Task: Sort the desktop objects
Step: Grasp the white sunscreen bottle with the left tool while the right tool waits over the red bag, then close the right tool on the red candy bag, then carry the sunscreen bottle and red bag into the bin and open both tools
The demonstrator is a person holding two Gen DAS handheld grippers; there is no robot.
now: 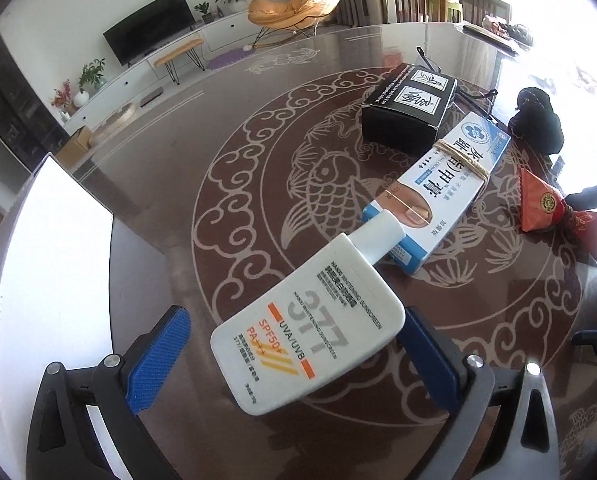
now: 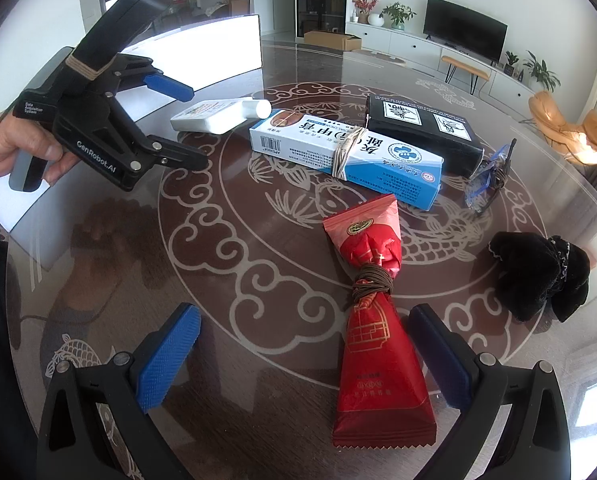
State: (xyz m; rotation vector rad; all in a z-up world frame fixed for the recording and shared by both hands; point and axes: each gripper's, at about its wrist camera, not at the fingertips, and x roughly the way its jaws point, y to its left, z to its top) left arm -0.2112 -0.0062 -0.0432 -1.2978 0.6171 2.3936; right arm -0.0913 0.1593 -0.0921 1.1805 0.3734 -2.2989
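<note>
At the left of the glass-topped table [image 2: 258,280], we hold the left gripper [image 2: 186,128] low over the surface, our hand [image 2: 22,156] wrapped around its grip, its jaws spread wide and clamped on nothing. The white sunscreen bottle [image 1: 310,328] lies flat on the glass directly between those open fingers in the left wrist view, body toward the camera, cap pointing away and to the right, its long axis running on a diagonal rather than square to the jaws. The cap end sits just beside, perhaps touching, the near end of the blue-and-white medicine box [image 1: 442,196], which is bound with a rubber band; we cannot tell whether they meet. Beyond that box lies a black carton [image 1: 408,110].

Further right, the right gripper [image 2: 302,356] hangs above the table with its jaws also apart and empty. The red snack packet [image 2: 374,320], cinched at its waist with brown cord, lies lengthwise between the fingers, closer to the right one, its long axis pointing away from us. To its far right rest a black fabric bundle [image 2: 538,276] and a small blue-tinted clip-like object [image 2: 490,176].

We judge the left hand nearer the bottle, the right nearer the packet.
</note>
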